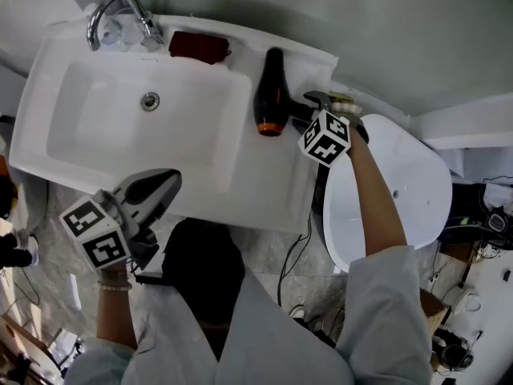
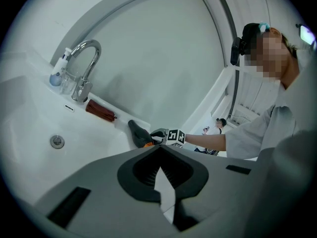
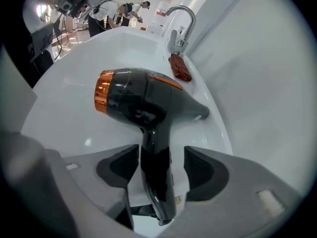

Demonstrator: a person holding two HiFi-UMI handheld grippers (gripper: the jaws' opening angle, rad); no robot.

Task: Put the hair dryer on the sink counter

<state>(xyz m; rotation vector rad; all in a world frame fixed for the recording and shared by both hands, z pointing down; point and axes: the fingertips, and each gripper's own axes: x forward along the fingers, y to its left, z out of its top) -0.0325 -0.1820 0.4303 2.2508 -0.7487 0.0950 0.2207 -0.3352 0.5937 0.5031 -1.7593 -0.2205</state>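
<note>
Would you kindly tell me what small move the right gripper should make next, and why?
Probably draw the right gripper straight back off the handle, without closing. The hair dryer already lies on the sink counter beside the basin. The jaws stand apart on either side of its handle with gaps showing, so nothing is gripped. Backing out along the handle should leave it undisturbed.

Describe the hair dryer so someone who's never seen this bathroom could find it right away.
Find the white sink counter, then, in the head view, look at the flat ledge right of the basin. The hair dryer lies there, its handle between the open jaws of the right gripper. It is glossy black with an orange nozzle ring, unlike the dark red item beside the faucet.
</note>
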